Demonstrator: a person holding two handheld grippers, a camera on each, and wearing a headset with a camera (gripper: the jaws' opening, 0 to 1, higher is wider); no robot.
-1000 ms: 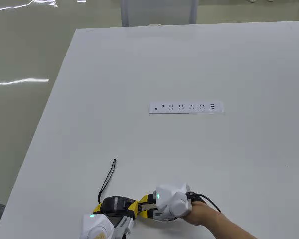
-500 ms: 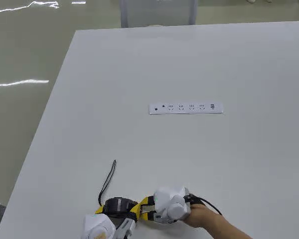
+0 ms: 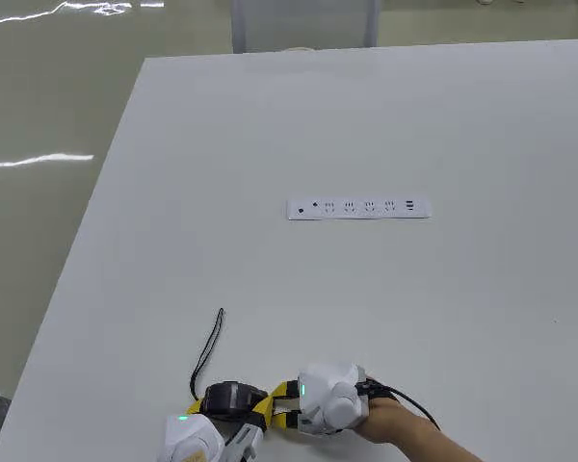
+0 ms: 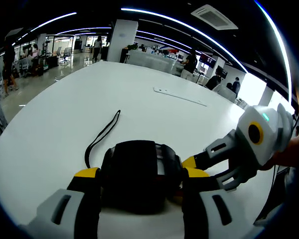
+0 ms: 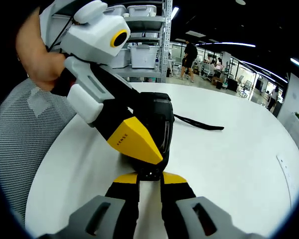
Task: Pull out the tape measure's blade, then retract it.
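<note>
A white workbench (image 3: pixel 366 115) takes up most of the head view. A white power strip (image 3: pixel 358 208) lies flat near its middle, well apart from the work. The strip has a row of sockets and a dark button at its left end, and its markings are too small to read.

At the near edge of the bench, the left gripper (image 4: pixel 142 173) has its yellow-tipped jaws clamped on the two sides of the tape measure (image 4: pixel 137 164). The right gripper (image 5: pixel 149 178) comes at the case from the opposite side, held in a hand (image 3: pixel 393 423). Its jaws are drawn close together, with the tips meeting at the foot of the case.

The tape measure is a black case resting on the bench at the front left. No brand or scale can be read on it. In the right gripper view, one yellow pad of the left gripper bears a short line of dark print, too small to make out.

A thin black wrist strap (image 3: pixel 209 348) trails from the case across the bench, away from the person.

A small dark blade tip (image 5: pixel 149 174) sits pinched between the right gripper's tips, right against the case.
</note>
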